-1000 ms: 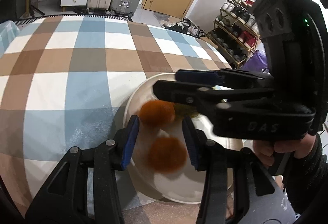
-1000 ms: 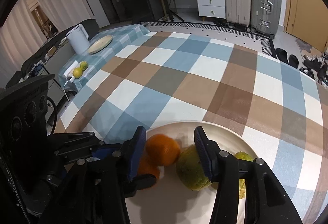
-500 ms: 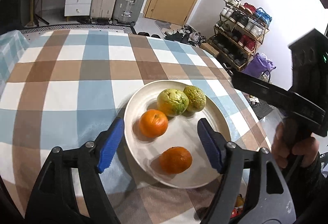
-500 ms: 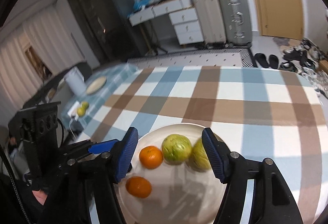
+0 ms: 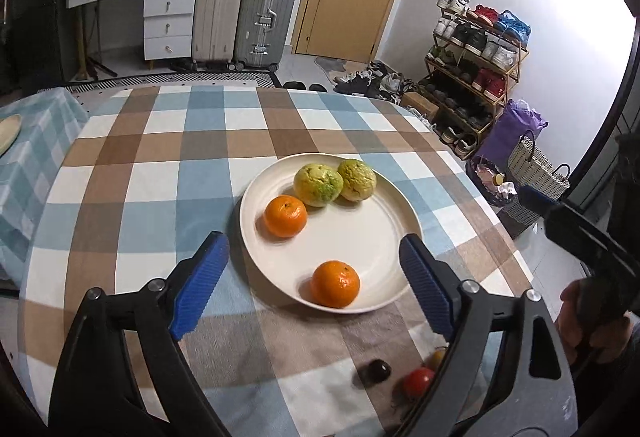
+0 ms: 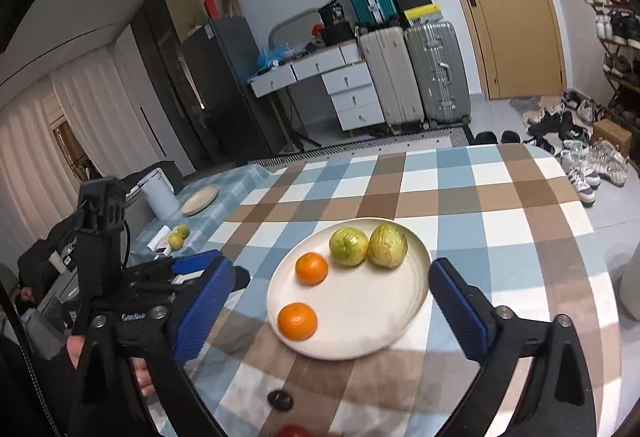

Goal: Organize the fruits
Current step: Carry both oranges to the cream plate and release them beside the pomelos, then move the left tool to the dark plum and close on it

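Observation:
A cream plate (image 5: 376, 233) (image 6: 384, 301) sits on the checked tablecloth with two oranges (image 5: 285, 216) (image 5: 335, 283) and two yellow-green fruits (image 5: 318, 184) (image 5: 357, 180) on it. In the right wrist view the same oranges (image 6: 311, 268) (image 6: 297, 321) and green fruits (image 6: 348, 247) (image 6: 387, 245) show. My left gripper (image 5: 314, 277) hangs above the plate's near edge, its jaws opening with nothing between the pads. My right gripper (image 6: 332, 307) is likewise above the plate, jaws opening wide and empty. A small dark fruit (image 5: 375, 370) and a red one (image 5: 418, 381) lie near the table's front.
A side table on the left holds a plate (image 6: 200, 199), a white kettle (image 6: 160, 193) and two green fruits (image 6: 178, 236). Suitcases (image 5: 264, 21), a drawer unit and a shoe rack (image 5: 476, 57) stand beyond the table. A basket (image 5: 536, 167) is off the right edge.
Both grippers have opened, letting go of the fruit on the plate, and pulled back and up. The right gripper has left the space over the plate in the left view.

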`<state>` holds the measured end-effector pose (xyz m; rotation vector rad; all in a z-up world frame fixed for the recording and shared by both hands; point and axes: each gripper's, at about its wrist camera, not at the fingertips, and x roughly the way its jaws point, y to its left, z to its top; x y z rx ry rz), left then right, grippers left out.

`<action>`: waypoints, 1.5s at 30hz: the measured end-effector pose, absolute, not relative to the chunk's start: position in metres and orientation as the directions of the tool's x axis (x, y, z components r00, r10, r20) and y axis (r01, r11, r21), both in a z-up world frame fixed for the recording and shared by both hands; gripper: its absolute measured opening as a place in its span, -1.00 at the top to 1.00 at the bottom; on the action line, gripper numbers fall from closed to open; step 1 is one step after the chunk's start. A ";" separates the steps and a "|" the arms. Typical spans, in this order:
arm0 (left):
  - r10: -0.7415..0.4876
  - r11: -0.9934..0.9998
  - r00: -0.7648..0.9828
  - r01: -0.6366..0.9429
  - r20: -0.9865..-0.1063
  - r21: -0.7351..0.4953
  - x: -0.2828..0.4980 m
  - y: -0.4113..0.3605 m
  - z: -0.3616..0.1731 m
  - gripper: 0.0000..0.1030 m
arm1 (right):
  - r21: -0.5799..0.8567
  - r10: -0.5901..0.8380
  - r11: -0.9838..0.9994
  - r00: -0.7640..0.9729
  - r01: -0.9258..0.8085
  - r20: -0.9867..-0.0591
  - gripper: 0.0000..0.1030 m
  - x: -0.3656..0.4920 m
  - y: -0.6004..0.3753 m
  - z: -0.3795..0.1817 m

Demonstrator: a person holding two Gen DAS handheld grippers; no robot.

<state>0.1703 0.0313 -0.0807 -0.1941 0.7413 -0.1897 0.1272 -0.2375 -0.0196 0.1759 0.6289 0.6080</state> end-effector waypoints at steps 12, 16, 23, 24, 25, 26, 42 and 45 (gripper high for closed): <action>-0.247 0.964 0.742 0.124 -0.623 -0.235 0.114 0.014 -0.077 -0.98 | 0.329 0.582 0.813 0.659 -0.481 -0.476 -0.99 0.065 -0.244 -0.030; -0.221 0.973 0.737 0.127 -0.639 -0.191 0.092 0.006 -0.091 -0.98 | 0.359 0.585 0.811 0.646 -0.462 -0.490 -0.99 0.054 -0.247 -0.042; -0.255 0.966 0.687 0.146 -0.681 -0.214 0.068 -0.001 -0.120 -0.98 | 0.355 0.551 0.834 0.655 -0.422 -0.517 -0.99 0.033 -0.258 -0.062; -0.259 0.965 0.681 0.152 -0.685 -0.214 0.066 -0.002 -0.122 -0.98 | 0.355 0.547 0.837 0.657 -0.417 -0.518 -0.99 0.031 -0.260 -0.064; -0.269 0.963 0.671 0.164 -0.691 -0.215 0.063 -0.004 -0.126 -0.98 | 0.356 0.545 0.838 0.659 -0.413 -0.519 -0.99 0.030 -0.261 -0.066; -0.284 0.959 0.658 0.182 -0.697 -0.218 0.061 -0.006 -0.130 -0.98 | 0.360 0.543 0.839 0.658 -0.407 -0.521 -0.99 0.027 -0.263 -0.069; -0.318 0.936 0.560 0.316 -0.765 -0.157 0.036 -0.037 -0.165 -0.85 | 0.396 0.541 0.839 0.646 -0.373 -0.538 -0.99 0.007 -0.277 -0.090; -0.325 0.931 0.543 0.328 -0.775 -0.160 0.039 -0.038 -0.166 -0.56 | 0.409 0.544 0.836 0.652 -0.366 -0.528 -0.99 0.006 -0.279 -0.090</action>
